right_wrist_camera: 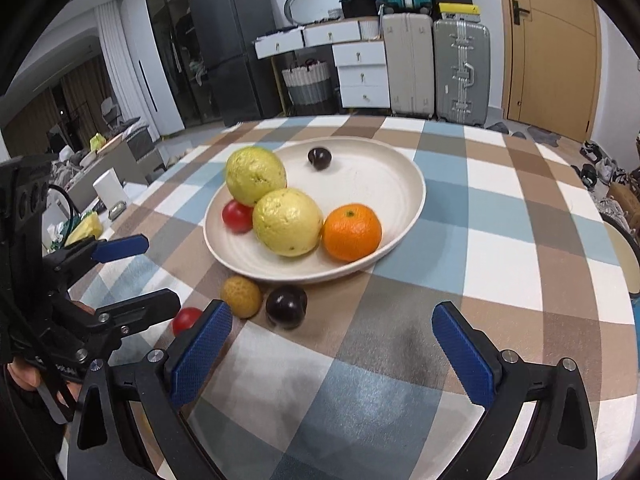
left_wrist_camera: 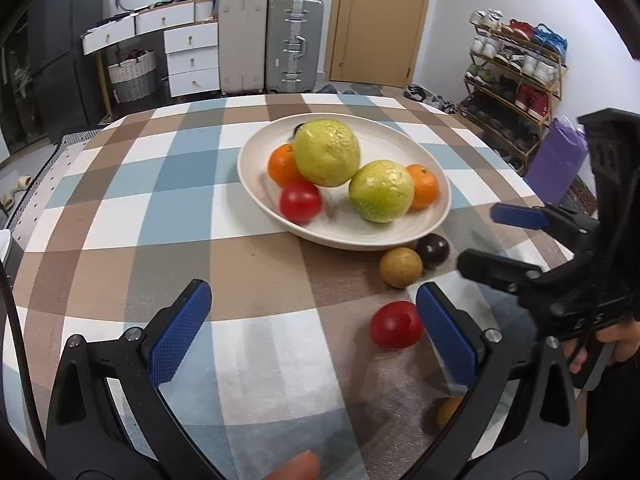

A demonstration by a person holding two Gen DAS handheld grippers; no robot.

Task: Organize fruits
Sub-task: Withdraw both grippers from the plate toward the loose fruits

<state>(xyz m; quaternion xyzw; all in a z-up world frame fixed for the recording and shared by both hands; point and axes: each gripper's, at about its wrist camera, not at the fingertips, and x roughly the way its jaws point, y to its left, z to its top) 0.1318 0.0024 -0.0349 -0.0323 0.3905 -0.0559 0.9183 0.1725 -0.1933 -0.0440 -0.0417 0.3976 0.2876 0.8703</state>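
A cream plate holds two yellow-green guavas, two oranges, a red tomato and a dark plum. On the cloth beside the plate lie a tan fruit, a dark plum and a red tomato. My left gripper is open and empty, the loose tomato by its right finger. My right gripper is open and empty, near the loose plum.
A checked cloth covers the round table. Another small orange-brown fruit lies near the front edge, partly behind my left finger. Suitcases, drawers and a shoe rack stand beyond the table.
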